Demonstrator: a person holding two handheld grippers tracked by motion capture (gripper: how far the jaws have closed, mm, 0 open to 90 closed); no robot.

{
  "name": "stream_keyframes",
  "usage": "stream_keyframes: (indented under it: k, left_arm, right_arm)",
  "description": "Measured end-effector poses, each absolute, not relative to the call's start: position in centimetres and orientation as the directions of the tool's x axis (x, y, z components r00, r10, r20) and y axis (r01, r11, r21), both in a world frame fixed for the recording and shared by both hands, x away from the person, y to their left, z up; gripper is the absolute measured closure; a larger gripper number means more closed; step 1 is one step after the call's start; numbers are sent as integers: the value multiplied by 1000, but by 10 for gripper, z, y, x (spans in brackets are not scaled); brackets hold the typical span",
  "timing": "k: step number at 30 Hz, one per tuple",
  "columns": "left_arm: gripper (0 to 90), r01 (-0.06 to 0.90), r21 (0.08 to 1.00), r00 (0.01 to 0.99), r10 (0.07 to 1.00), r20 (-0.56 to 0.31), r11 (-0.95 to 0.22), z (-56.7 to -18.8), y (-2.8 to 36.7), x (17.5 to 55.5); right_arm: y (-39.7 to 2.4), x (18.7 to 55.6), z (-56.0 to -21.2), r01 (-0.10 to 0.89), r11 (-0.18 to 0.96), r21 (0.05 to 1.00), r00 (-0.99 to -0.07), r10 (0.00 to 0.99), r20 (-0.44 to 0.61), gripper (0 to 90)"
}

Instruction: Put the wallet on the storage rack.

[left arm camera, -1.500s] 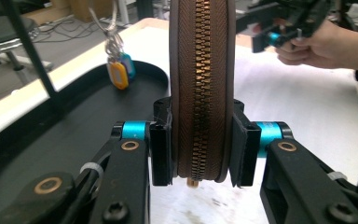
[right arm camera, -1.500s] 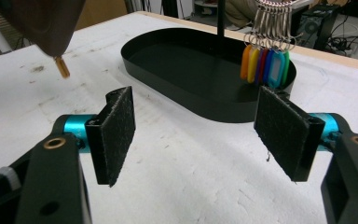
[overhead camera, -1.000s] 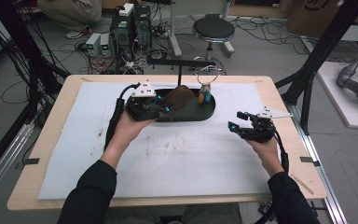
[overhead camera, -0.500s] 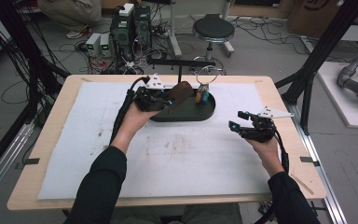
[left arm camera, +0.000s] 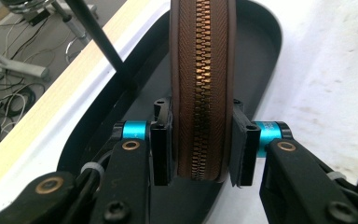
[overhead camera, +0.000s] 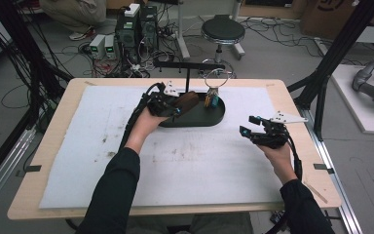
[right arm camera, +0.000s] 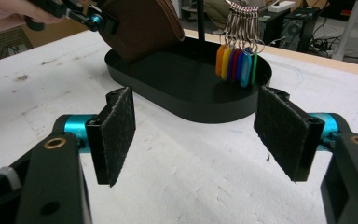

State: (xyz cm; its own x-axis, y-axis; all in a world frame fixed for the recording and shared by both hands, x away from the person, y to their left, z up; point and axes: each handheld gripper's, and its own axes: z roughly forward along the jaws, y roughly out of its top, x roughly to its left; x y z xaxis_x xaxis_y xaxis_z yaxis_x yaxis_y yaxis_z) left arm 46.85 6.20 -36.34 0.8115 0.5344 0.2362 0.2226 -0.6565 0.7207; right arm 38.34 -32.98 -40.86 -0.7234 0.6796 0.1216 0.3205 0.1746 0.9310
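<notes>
Presently the left gripper (left arm camera: 200, 140) is clamping a brown zippered pouch (left arm camera: 201, 70) between its fingers (left arm camera: 161, 144), holding it on edge over the black oval tray (left arm camera: 261, 51). Well apart, the right gripper (right arm camera: 196, 126) is hovering above the bench (overhead camera: 199, 165), fingers spread and gripping nothing, with coloured key tags (right arm camera: 237, 60) hanging beyond them.

The right claw (right arm camera: 196, 135) stands wide apart, its two black felt-faced pads (right arm camera: 116, 130) hovering just over the white foam-covered worktop (right arm camera: 191, 186) with nothing between them. Beyond sits a black oval tray (right arm camera: 186, 88). A brown leather zip pouch (right arm camera: 140, 28) tilts over the tray's left end, pinched by the left claw (right arm camera: 91, 18). Coloured plastic key tags (right arm camera: 237, 60) hang on metal rings over the tray's right end.
</notes>
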Motion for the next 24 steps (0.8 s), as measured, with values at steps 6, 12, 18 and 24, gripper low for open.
stream_keyframes:
  k: [6, 12, 18, 24]
  left_arm:
    - [665, 232, 731, 806, 548, 225, -642, -370, 59, 473]
    - [664, 266, 716, 809, 553, 199, -646, -380, 54, 478]
    - [663, 282, 723, 806, 565, 179, -631, -389, 52, 483]
    - [664, 292, 721, 808, 565, 165, -628, -389, 53, 485]
  right_arm:
    - [-330, 384, -409, 321, 175, 931, -726, 676, 124, 300]
    - [-330, 383, -409, 322, 175, 931, -725, 678, 123, 299]
    - [-332, 383, -408, 321, 167, 932, -722, 680, 127, 299]
    - [-332, 384, -409, 322, 171, 931, -724, 678, 126, 299]
